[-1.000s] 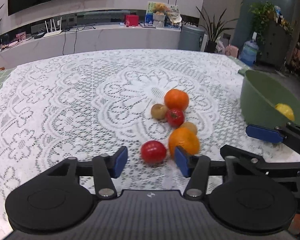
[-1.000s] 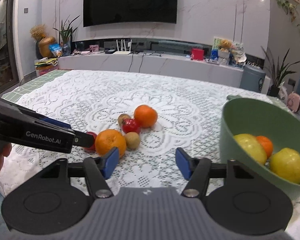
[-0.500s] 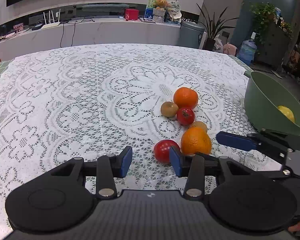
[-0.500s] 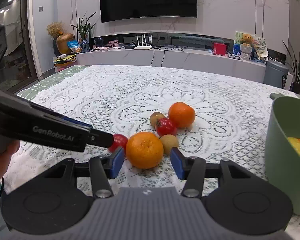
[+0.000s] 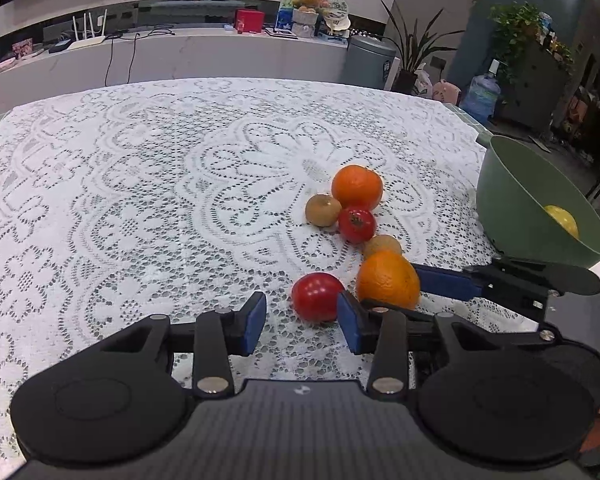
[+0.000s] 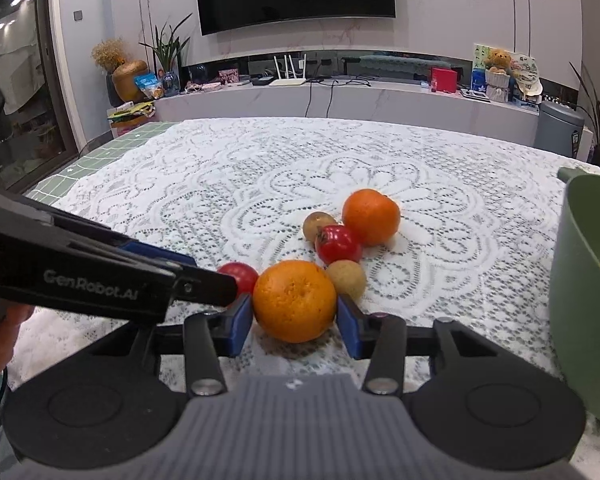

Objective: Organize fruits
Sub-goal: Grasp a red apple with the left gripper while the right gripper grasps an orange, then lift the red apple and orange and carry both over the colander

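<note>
Where the lace cloth (image 5: pixel 140 184) covers the desk, six fruits lie in a loose cluster right of its middle, with broad bare cloth to the left and behind them. The right gripper (image 6: pixel 296 322) has the near orange (image 6: pixel 295 301) between its blue pads (image 6: pixel 240 324); both pads sit at the fruit's sides, and whether they press it cannot be told, nor whether it has left the cloth. The left gripper (image 5: pixel 302 322) stands open, its right pad touching or just beside the near tomato (image 5: pixel 317 297), its left pad well apart with open cloth between. That tomato lies just left of the near orange. Behind the orange a kiwi (image 6: pixel 346 279) touches it, then a second tomato (image 6: pixel 338 244), another kiwi (image 6: pixel 318 225) and the far orange (image 6: pixel 371 216), packed close together. The green bowl (image 5: pixel 512 208) sits at the desk's right edge, near the cluster but apart from it, with a yellow fruit (image 5: pixel 562 220) inside. In the right wrist view the bowl's wall (image 6: pixel 580 288) rises close beside the right gripper, and a strip of green desk surface (image 6: pixel 100 160) shows along the cloth's left edge.
</note>
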Available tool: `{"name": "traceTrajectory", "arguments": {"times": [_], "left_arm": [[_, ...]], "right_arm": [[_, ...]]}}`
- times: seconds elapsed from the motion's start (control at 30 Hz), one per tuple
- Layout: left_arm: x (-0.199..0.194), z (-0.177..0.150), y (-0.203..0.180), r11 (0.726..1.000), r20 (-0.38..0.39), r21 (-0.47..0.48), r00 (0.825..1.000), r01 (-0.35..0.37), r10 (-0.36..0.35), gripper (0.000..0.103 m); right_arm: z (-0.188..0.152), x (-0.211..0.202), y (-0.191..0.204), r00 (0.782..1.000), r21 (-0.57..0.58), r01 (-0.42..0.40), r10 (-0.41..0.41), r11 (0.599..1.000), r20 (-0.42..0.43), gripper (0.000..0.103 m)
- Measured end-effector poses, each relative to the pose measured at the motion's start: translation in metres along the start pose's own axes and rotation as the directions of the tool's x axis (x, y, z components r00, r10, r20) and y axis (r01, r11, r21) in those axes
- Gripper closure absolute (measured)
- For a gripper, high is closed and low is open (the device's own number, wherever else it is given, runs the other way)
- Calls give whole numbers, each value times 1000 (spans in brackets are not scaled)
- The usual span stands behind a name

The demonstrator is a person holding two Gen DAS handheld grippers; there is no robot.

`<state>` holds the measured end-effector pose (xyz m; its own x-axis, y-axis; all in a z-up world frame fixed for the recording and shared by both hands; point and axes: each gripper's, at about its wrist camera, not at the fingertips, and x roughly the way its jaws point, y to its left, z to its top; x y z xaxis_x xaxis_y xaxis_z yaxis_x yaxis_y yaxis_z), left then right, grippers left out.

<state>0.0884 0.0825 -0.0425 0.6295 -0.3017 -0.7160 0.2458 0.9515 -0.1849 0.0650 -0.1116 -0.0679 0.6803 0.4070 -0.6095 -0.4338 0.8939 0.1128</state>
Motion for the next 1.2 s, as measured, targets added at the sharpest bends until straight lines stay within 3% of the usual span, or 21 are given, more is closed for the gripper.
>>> {"name": "traceTrajectory", "arguments": {"times": [0.43,0.63,0.93,1.2], "left_arm": [[18,2,-22,994,-4,105,1000,-21,22,55],[20,-2,-25,991,-17,128,999,-25,27,66],[15,-6,-26,992,-7,120,999,-36,37,69],[-1,-1,-30,998,16,65,1000,-19,18,69]], "right_arm": [[-10,-18,-10,997,-16,76,-76,997,-28,60],[-10,-18,-13,997,-2,68,-68,998,-28,60],[-8,-20,-14,997,15,67,-67,998,-32,60],[1,-48,-15,995,-8,93,-93,996,40,60]]}}
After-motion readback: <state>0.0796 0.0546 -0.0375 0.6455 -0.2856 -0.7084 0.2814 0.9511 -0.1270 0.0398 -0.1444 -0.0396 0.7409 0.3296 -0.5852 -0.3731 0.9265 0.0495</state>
